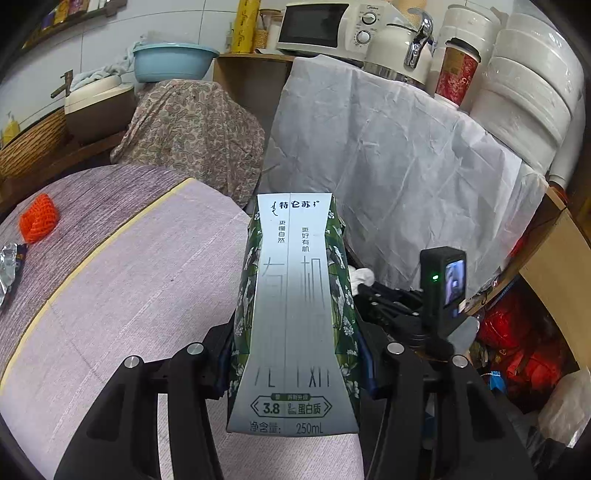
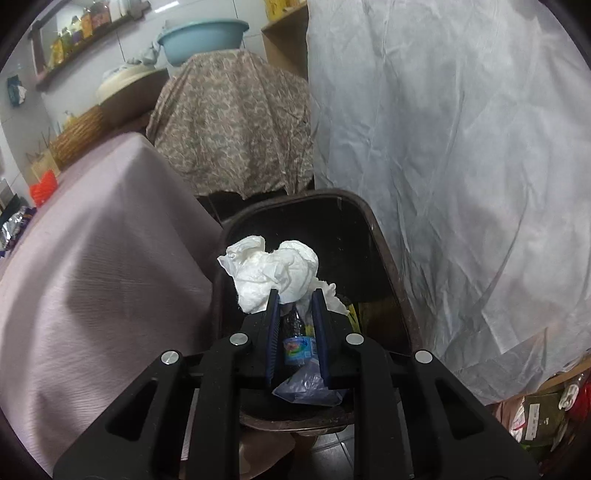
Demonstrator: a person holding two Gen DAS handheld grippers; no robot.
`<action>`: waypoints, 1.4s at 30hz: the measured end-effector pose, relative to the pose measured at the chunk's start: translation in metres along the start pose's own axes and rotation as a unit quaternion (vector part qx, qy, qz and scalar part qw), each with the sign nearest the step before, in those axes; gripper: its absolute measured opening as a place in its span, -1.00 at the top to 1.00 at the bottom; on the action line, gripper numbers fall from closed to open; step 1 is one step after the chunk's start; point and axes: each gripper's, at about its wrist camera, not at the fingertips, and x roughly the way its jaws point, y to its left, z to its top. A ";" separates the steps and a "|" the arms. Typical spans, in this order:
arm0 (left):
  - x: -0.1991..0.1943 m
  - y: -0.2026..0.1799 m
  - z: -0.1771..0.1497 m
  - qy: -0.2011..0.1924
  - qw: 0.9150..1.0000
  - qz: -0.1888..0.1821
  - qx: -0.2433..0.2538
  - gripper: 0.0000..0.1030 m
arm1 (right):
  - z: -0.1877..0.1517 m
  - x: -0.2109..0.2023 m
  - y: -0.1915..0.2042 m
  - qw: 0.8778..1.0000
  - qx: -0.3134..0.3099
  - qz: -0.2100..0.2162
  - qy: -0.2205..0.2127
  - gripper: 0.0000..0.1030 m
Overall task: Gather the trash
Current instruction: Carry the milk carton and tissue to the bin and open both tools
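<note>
2 grippers, both loaded. Left gripper (image 1: 295, 373) pinches a milk carton (image 1: 293, 314) by its 2 narrow sides, blue pads pressed flat on green floral print; carton is a tall box, silver-grey front panel, printed text, creased flap folded over the top end. Carton is held past the rounded edge of a table (image 1: 129, 295) covered in mauve woven cloth with a pale yellow stripe. Right gripper (image 2: 295, 306) has its jaws close together, pinching a crumpled white tissue (image 2: 273, 271), soft, wrinkled, bunched above the fingertips, right over the open mouth of a dark brown plastic trash bin (image 2: 384, 258) with a rounded rim.

Right wrist view only: bin interior, with a clear plastic bottle (image 2: 297, 339) with coloured label, a bluish crinkled plastic bag (image 2: 308, 387), something yellow-green at the wall. Also tiled floor under the bin.

Left wrist view only: orange foam net (image 1: 38, 219) and shiny silver foil wrapper (image 1: 9, 266) lying on the table's far left, apart from each other; microwave (image 1: 321, 27), white kettle (image 1: 400, 48), red paper cup (image 1: 456, 70) and stacked white containers (image 1: 528, 85) above a wrinkled white sheet (image 1: 388, 158); the right gripper's black body with its small camera (image 1: 443, 284), green light lit.

Both views: floral cloth draped over a rounded object (image 2: 236, 129), teal basin (image 2: 203, 38) behind it.
</note>
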 end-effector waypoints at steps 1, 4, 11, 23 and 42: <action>0.001 -0.001 0.002 0.000 1.000 -0.001 0.000 0.01 | -0.001 0.006 -0.001 1.000 0.001 -0.001 0.001 0.58; 0.006 -0.004 0.006 0.001 1.000 -0.006 -0.002 0.01 | -0.005 0.020 -0.002 1.000 0.003 -0.005 0.013 0.23; 0.027 -0.019 0.014 0.013 1.000 -0.015 0.008 0.01 | -0.007 0.013 -0.005 1.000 0.011 -0.014 0.000 -0.19; 0.065 -0.056 0.035 0.030 0.998 -0.041 0.027 0.01 | -0.009 -0.043 -0.024 0.997 0.026 -0.042 -0.051 -0.37; 0.146 -0.082 0.040 0.093 0.994 -0.045 0.028 0.01 | -0.016 -0.083 -0.088 0.988 0.075 -0.110 -0.075 -0.45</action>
